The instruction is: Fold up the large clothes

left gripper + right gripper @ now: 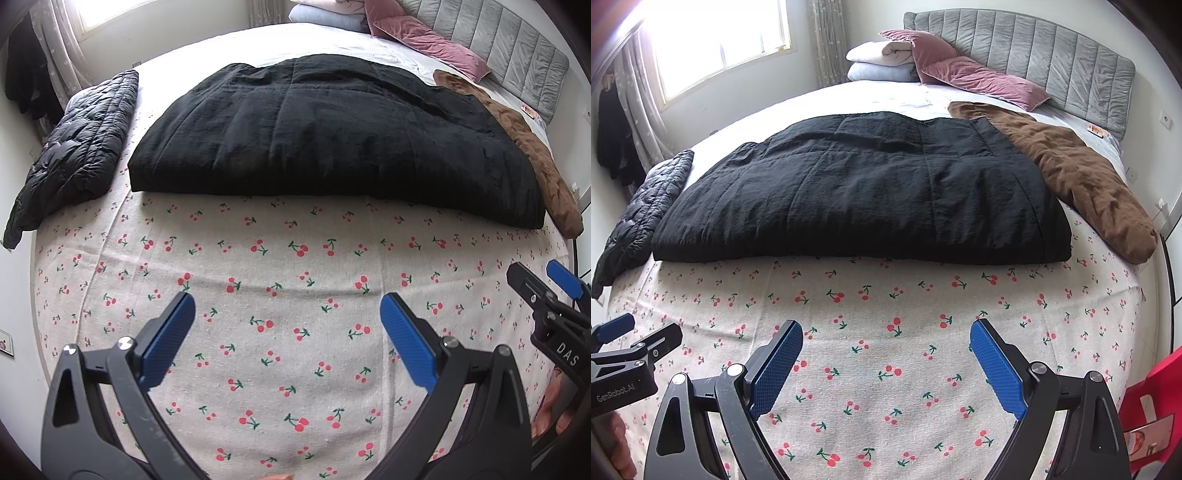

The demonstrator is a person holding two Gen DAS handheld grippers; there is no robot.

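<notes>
A large black padded garment (325, 136) (857, 192) lies folded into a flat rectangle across the middle of the bed, its near edge straight. My left gripper (288, 306) hovers open above the cherry-print sheet (280, 362), well short of that edge, nothing between its blue pads. My right gripper (886, 332) is also open and empty over the cherry-print sheet (886, 387), at the same distance from the garment. In the left wrist view the right gripper (546, 288) shows at the right edge; in the right wrist view the left gripper (631, 339) shows at the left.
A dark quilted jacket (74, 147) (635, 214) lies along the bed's left edge. A brown garment (532, 155) (1082, 177) lies along the right side. Pink pillows (979, 77), folded bedding (882, 62) and a grey headboard (1052, 51) are at the far end. A red chair (1156, 398) stands at the right.
</notes>
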